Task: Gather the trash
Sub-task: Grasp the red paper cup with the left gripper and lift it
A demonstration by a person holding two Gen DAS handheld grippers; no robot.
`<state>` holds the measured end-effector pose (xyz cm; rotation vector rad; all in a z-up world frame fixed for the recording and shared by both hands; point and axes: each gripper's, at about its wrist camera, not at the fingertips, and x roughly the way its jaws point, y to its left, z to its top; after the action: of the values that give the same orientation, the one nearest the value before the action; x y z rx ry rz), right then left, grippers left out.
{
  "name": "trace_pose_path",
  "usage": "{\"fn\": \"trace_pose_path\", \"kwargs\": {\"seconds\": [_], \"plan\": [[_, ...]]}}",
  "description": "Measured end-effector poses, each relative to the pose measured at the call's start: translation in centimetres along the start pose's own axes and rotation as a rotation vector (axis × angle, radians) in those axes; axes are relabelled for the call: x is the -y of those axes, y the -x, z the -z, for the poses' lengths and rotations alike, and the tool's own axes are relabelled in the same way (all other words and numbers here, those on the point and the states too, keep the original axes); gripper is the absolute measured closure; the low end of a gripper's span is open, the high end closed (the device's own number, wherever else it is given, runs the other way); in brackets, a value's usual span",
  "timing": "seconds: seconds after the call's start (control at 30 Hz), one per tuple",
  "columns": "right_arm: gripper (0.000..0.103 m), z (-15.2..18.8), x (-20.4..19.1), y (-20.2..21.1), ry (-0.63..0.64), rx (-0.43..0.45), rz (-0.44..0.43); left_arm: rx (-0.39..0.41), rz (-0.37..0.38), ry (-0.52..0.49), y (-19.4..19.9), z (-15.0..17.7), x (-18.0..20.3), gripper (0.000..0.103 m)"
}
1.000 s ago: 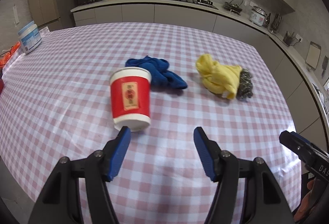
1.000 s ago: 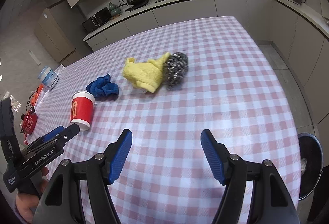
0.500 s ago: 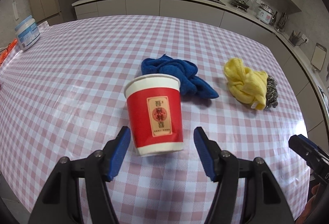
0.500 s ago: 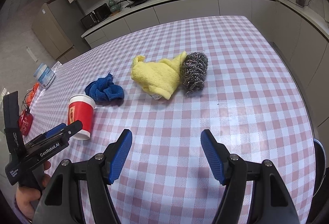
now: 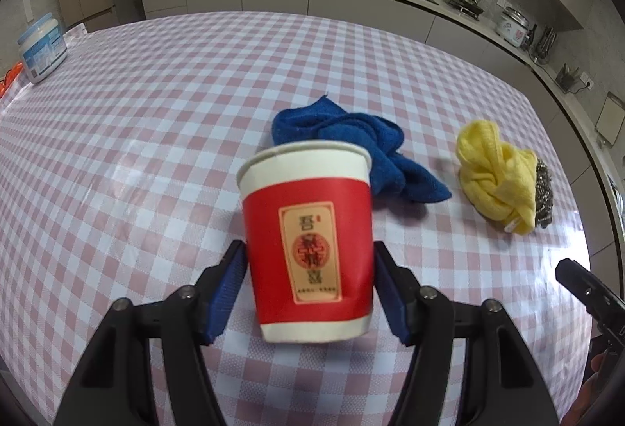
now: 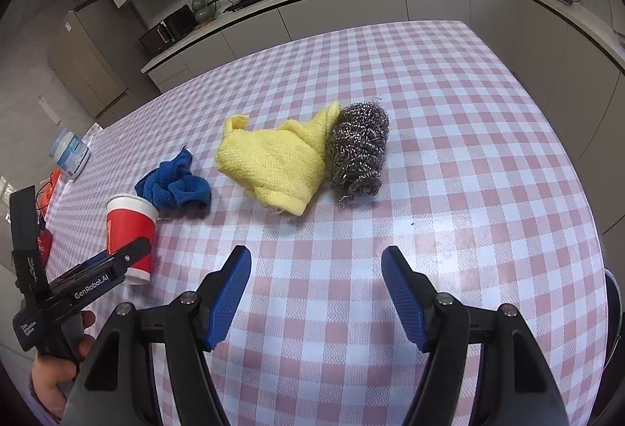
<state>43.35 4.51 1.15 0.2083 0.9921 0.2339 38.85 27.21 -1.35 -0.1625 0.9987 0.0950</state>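
Note:
A red paper cup (image 5: 308, 246) with a white rim stands upright on the checked tablecloth. My left gripper (image 5: 310, 287) is open, with its blue fingers on either side of the cup's lower half, close to its sides. The cup also shows in the right wrist view (image 6: 131, 226), with the left gripper (image 6: 117, 258) around it. My right gripper (image 6: 316, 293) is open and empty above bare cloth, in front of a yellow cloth (image 6: 273, 164) and a steel scourer (image 6: 359, 152).
A crumpled blue cloth (image 5: 359, 152) lies just behind the cup. The yellow cloth (image 5: 496, 176) and scourer (image 5: 545, 195) lie to its right. A white tub (image 5: 41, 51) stands at the table's far left. The table's right edge (image 6: 586, 215) drops to the floor.
My left gripper has moved forward and to the left, so the cup now stands between its fingers. My right gripper has moved a little toward the yellow cloth.

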Motion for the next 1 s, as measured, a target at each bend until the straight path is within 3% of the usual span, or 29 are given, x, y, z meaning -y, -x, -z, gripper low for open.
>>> {"fn": "trace_pose_path", "kwargs": {"seconds": [0.17, 0.2, 0.3, 0.57, 1.0], "plan": [[0.032, -0.7, 0.2, -0.9, 0.002, -0.002, 0.006, 0.004, 0.012, -0.005, -0.9, -0.5, -0.1, 0.034], [0.032, -0.9, 0.3, -1.2, 0.001, -0.004, 0.007, 0.012, 0.015, -0.001, -0.9, -0.5, -0.1, 0.040], [0.032, -1.3, 0.5, -1.7, -0.002, -0.004, 0.011, 0.043, 0.023, 0.009, -0.8, -0.5, -0.1, 0.043], [0.032, -2.1, 0.6, -2.6, -0.001, -0.011, 0.012, 0.137, 0.051, 0.030, 1.2, -1.3, 0.1, 0.046], [0.032, -3.8, 1.3, -3.3, 0.000, 0.018, 0.036, 0.127, 0.164, -0.036, -0.1, -3.2, 4.6, 0.046]]}}
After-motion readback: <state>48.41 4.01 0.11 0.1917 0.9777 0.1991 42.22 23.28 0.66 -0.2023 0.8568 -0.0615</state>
